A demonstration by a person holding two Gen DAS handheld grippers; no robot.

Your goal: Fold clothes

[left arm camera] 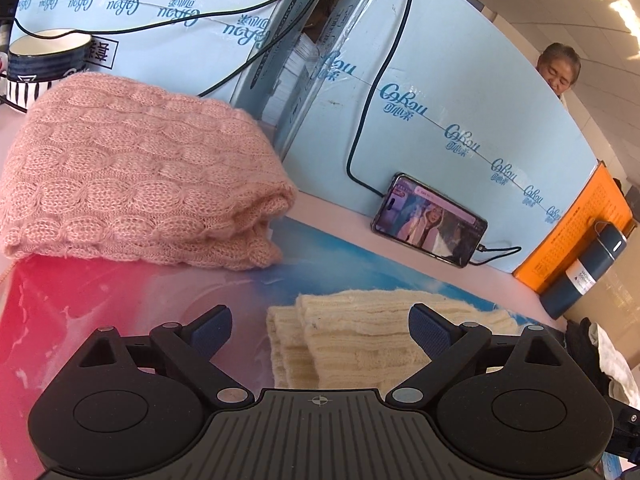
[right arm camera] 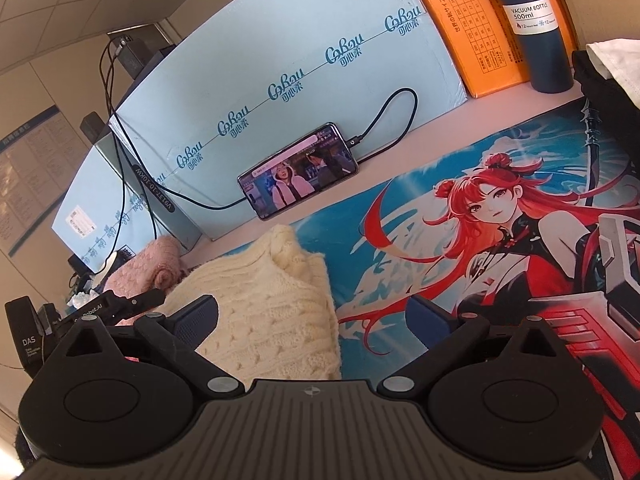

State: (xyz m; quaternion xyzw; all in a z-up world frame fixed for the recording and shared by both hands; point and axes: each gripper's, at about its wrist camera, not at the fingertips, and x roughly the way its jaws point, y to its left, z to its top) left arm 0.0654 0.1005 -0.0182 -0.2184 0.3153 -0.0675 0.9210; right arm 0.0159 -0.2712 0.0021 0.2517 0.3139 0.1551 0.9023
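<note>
I am holding my left gripper low over the printed desk mat, and its jaws are standing spread wide with nothing pinched; the folded cream knit is lying on the mat under the gap, nearer the right-hand pad, and neither pad is pressing on it. My right gripper is also standing wide apart and gripping nothing; in its view the cream knit is sitting just ahead of the left-hand finger, over the left part of the mat's red-haired figure print. The folded pink cable-knit sweater is resting further back on the left, apart from the cream piece, with a dark mug behind it. A phone is leaning against the pale blue cartons, playing video with a cable plugged in. A dark blue vacuum bottle is standing beside an orange box on the far right.
</note>
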